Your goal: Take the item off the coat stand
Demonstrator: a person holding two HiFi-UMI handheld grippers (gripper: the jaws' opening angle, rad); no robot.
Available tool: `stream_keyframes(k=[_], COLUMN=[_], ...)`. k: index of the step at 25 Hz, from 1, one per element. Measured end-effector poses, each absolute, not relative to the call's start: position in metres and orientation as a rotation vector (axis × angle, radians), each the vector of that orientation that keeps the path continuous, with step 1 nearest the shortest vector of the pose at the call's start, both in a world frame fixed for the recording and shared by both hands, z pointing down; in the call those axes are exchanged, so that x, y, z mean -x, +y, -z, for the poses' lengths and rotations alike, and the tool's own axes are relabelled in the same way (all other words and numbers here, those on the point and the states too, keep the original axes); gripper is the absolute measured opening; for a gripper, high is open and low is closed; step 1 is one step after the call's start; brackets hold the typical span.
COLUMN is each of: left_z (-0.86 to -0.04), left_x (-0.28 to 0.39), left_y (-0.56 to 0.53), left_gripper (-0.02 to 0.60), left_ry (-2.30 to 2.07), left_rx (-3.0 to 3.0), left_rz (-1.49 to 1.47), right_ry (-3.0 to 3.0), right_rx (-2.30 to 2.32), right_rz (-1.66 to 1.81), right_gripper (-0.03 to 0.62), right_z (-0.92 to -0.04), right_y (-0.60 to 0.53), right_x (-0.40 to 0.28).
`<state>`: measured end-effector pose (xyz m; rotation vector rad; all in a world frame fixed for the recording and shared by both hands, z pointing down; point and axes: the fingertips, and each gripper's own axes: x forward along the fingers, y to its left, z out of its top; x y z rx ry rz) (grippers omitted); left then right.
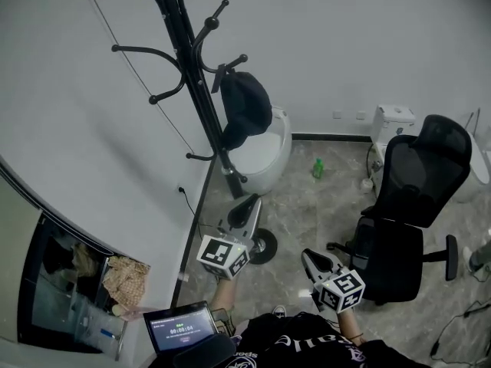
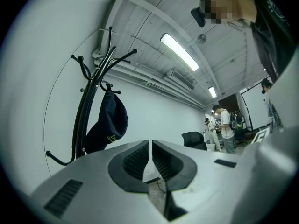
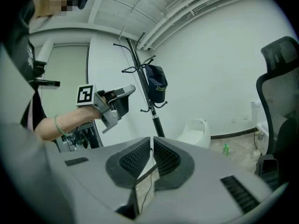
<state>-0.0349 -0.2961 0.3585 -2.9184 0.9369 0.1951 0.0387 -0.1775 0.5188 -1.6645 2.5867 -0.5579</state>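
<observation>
The laptop [image 1: 180,326] sits low and to the left of the left gripper [image 1: 250,203], near the person's body. The coat stand [image 1: 192,75] rises ahead of that gripper and to its left, beside the white wall. A dark cap [image 1: 244,110] hangs from one of the stand's lower hooks on the right side of the pole. It is ahead of and above the left gripper and well apart from it. In the left gripper view the cap appears up and to the left of the jaws.

The left gripper points forward toward the stand. Its jaws are pressed together with nothing between them.

A white rounded tub [image 1: 270,156] stands on the floor behind the cap, ahead of both grippers.

The right gripper [image 1: 307,256] is held just to the right of the left gripper, lower and nearer the person. Its jaws are also pressed together and carry nothing. In the right gripper view the left gripper lies up and to the left of the jaws, and the cap hangs above and beyond them.

A green bottle [image 1: 317,168] stands on the floor ahead of the right gripper. A black office chair [image 1: 414,205] stands to that gripper's right.
</observation>
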Motion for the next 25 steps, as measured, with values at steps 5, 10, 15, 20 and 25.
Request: stream_keyframes(k=[5, 10, 15, 20, 25], left_z=[-0.332, -0.308, -0.299, -0.292, -0.283], left_x=[0.014, -0.005, -0.039, -0.057, -0.052], left_y=[-0.349, -0.402, -0.439, -0.474, -0.509], left_gripper=[0.03, 0.169, 0.187, 0.235, 0.245], left_ry=[1.012, 1.174, 1.266, 1.486, 1.788], left_rx=[2.843, 2.786, 2.663, 2.502, 2.284], left_rz=[-0.222, -0.277, -0.213, -0.128, -0.101], right_ry=[2.574, 2.618, 2.715, 2.782, 2.838], right_rx=[1.708, 1.687, 1.594, 1.502, 1.434], right_rz=[0.564, 0.595, 0.582, 0.542, 0.569], right_gripper=[0.018, 0.018, 0.018, 0.018, 0.018], right_z=[-0.522, -0.529, -0.527, -0.512, -0.52], right_y=[-0.204, -0.232, -0.27, -0.301, -0.315], right_x=[-0.058, -0.075, -0.096, -0.129, -0.155])
